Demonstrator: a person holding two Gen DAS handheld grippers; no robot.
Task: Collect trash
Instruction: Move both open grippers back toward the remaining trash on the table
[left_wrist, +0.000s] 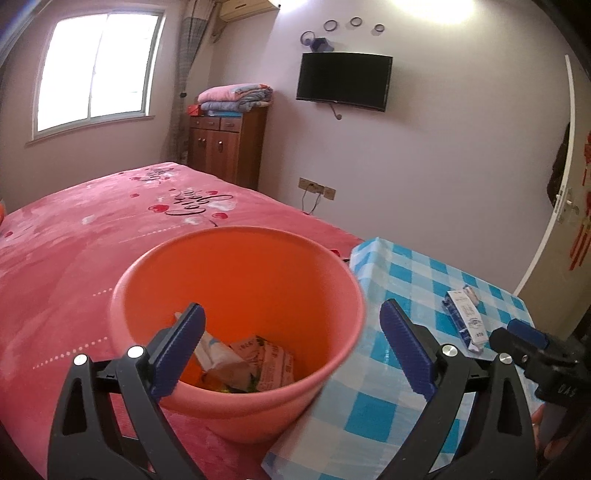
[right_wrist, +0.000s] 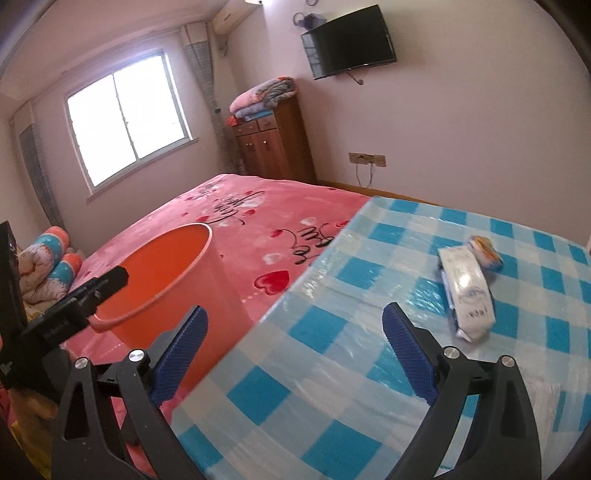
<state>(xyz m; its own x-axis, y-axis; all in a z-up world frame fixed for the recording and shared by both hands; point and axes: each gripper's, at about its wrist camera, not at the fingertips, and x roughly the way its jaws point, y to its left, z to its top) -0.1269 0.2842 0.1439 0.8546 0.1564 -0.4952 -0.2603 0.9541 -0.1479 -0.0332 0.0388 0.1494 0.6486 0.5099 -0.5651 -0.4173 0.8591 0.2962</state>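
Both pairs of fingers are held apart and empty: the left gripper (left_wrist: 291, 354) over the orange bucket (left_wrist: 236, 413) on the bed (left_wrist: 74, 258), the right gripper (right_wrist: 295, 354) above the bench (right_wrist: 332, 406). A white packet (right_wrist: 467, 295) lies on the bench, apparently light and crinkly; a grip across its narrow middle is judged best. A small wrapper (right_wrist: 485, 253) touches its far end and could be dragged along.

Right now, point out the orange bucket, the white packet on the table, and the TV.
Orange bucket (left_wrist: 236, 266), left wrist view, inner back wall.
White packet (right_wrist: 467, 291), right wrist view, middle of wrapper.
TV (left_wrist: 344, 80), left wrist view, screen center.
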